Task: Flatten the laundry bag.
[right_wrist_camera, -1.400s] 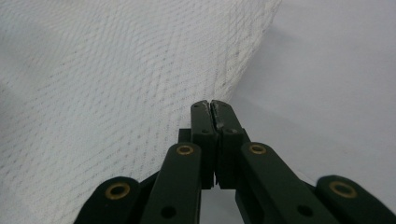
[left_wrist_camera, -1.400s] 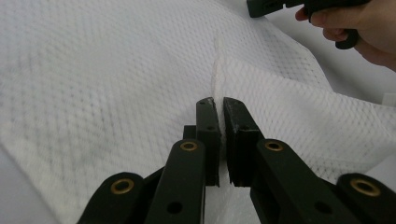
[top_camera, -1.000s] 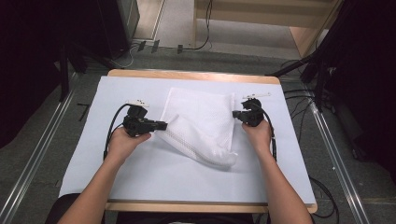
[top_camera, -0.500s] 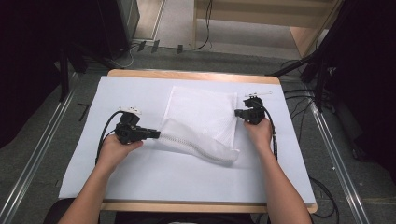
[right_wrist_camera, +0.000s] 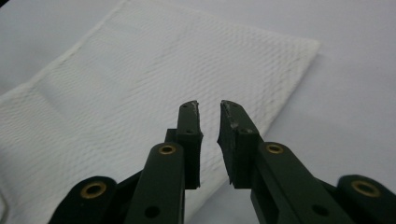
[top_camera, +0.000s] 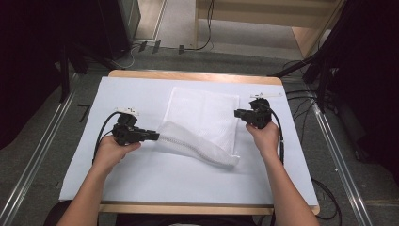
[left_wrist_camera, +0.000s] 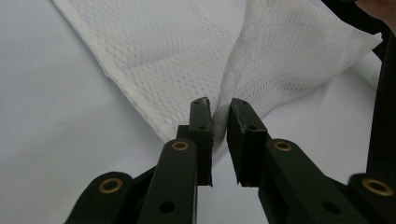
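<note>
A white mesh cloth (top_camera: pixel 202 110) lies on the white table cover, with its near-left part folded over into a raised flap (top_camera: pixel 188 141). My left gripper (top_camera: pixel 157 136) is at the flap's left tip. In the left gripper view the cloth (left_wrist_camera: pixel 163 51) has its edge between the jaws of that gripper (left_wrist_camera: pixel 219 105), which have just been opening; a narrow gap shows and the fabric rests against one pad. My right gripper (top_camera: pixel 236 113) hovers at the cloth's right edge. Its jaws (right_wrist_camera: pixel 208 107) have just been opening too, with nothing between them, above the cloth (right_wrist_camera: pixel 116 93).
The white cover (top_camera: pixel 136 94) spans a wooden table whose far edge (top_camera: pixel 188 75) shows. Cables (top_camera: pixel 101 134) trail from both grippers. Metal rails (top_camera: pixel 28 174) run along both sides on the floor, and a wooden bench (top_camera: pixel 282 14) stands beyond.
My left gripper has moved left and toward the person, drawing the folded flap with it. The right gripper has lifted slightly off the cloth's right edge.
</note>
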`<state>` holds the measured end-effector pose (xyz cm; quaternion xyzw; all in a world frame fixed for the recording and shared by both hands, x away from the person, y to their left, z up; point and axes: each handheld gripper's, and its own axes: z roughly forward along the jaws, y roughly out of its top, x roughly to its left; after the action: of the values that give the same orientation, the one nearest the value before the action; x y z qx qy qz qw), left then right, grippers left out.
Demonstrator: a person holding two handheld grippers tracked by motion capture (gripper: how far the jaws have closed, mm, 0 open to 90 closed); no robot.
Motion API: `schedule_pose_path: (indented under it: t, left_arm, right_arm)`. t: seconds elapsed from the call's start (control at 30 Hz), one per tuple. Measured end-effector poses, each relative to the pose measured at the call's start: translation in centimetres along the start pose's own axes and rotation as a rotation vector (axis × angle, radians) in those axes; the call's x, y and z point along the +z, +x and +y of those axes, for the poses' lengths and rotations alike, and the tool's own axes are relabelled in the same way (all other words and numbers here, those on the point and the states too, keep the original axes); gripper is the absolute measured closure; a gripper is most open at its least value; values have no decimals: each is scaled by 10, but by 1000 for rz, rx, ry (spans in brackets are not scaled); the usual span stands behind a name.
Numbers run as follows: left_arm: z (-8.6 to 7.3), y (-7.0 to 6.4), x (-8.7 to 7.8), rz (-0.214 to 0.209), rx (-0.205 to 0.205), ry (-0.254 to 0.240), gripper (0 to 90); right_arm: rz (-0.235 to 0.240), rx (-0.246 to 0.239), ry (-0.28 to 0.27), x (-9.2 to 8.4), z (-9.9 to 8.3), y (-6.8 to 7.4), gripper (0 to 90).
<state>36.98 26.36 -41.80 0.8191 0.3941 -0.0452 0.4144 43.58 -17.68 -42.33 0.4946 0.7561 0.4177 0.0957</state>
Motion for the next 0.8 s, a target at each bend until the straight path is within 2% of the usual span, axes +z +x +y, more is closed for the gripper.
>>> schedule_pose_path:
  t: [0.1,0.13,0.17,0.23,0.4,0.43,0.5,0.53,0.63,0.8]
  left_arm:
    - [0,-2,-7,-14,-1,-12,733]
    - [1,-3,-10,-15,-2,-14,662]
    - [1,-3,-12,-19,-2,-12,662]
    - [3,-3,-17,3,0,-15,610]
    - [4,0,-28,24,-7,-19,567]
    - [4,1,-33,35,-11,-38,565]
    - [4,3,-36,31,-13,-46,563]
    - [4,4,-38,48,-15,-49,562]
    - [5,8,-36,77,-18,-38,561]
    - [7,14,-22,118,-25,-9,557]
  right_arm:
    - [26,-29,4,-8,-3,13,831]
    - [34,-49,6,-11,-5,19,836]
    - [34,-49,6,-11,-5,19,836]
    - [40,-63,18,-15,-11,23,837]
    - [37,-56,29,-13,-13,20,822]
    - [37,-61,34,-12,-13,20,814]
    - [32,-65,37,-12,-14,20,807]
    - [29,-66,41,-11,-14,19,805]
    - [24,-67,49,-11,-16,19,776]
    - [19,-79,60,-9,-19,20,753]
